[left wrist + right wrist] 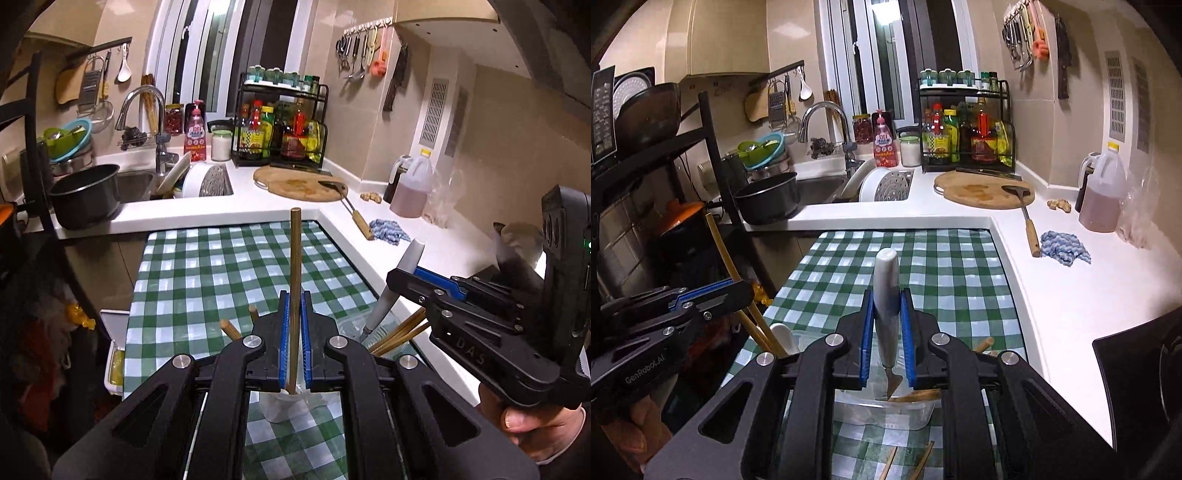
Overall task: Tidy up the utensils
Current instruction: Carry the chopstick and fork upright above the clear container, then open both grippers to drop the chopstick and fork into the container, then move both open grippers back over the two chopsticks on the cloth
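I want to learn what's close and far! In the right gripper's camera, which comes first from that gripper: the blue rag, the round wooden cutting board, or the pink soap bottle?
From the right gripper, which holds a white-handled utensil:
1. Blue rag, on the white counter to the right.
2. Cutting board, farther back, ahead and to the right.
3. Pink soap bottle, farthest, by the window.

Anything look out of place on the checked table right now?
Yes: two loose chopsticks lie on the checkered cloth in front of the clear container, outside it, while others lean inside.
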{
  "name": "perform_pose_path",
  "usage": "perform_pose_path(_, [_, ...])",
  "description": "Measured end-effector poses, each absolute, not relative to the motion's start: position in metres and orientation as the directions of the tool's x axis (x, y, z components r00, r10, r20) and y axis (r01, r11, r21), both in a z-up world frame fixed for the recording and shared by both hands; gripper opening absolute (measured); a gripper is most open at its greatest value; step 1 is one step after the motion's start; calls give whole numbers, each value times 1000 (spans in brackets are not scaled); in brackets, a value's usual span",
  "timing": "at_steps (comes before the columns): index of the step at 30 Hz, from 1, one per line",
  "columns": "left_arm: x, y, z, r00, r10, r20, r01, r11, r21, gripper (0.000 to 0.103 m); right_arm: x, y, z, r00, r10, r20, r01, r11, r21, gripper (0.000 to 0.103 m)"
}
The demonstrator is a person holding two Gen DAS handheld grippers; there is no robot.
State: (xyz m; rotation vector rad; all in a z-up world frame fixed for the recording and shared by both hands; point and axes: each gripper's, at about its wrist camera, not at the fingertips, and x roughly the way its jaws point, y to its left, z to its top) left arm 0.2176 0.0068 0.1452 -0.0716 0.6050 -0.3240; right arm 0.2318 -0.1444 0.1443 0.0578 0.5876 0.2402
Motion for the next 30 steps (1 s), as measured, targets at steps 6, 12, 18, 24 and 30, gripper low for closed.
perform_pose_path(6, [216,3,141,769,-314,-557,282,948,-146,7,232,-147,137,796,220,-564,-190,975,112,21])
perform_pose_path(12, [205,3,150,787,-302,-538,274,952,-135,29,223,-150,152,820,176,-545,-158,984,79,34])
perform_pose_path(18, [166,7,178,851,-281,-445,254,960,-119,42,196,-161,180,856,144,-496,-132,989,59,39])
perform_pose_path(24, [105,13,185,906,-230,-355,222,973,-65,60,137,-173,203,912,133,-389,-128,991,40,45])
perform_pose_path(30, [57,18,151,918,-184,-352,176,983,-58,62,72,-177,186,936,118,-332,-108,993,48,45])
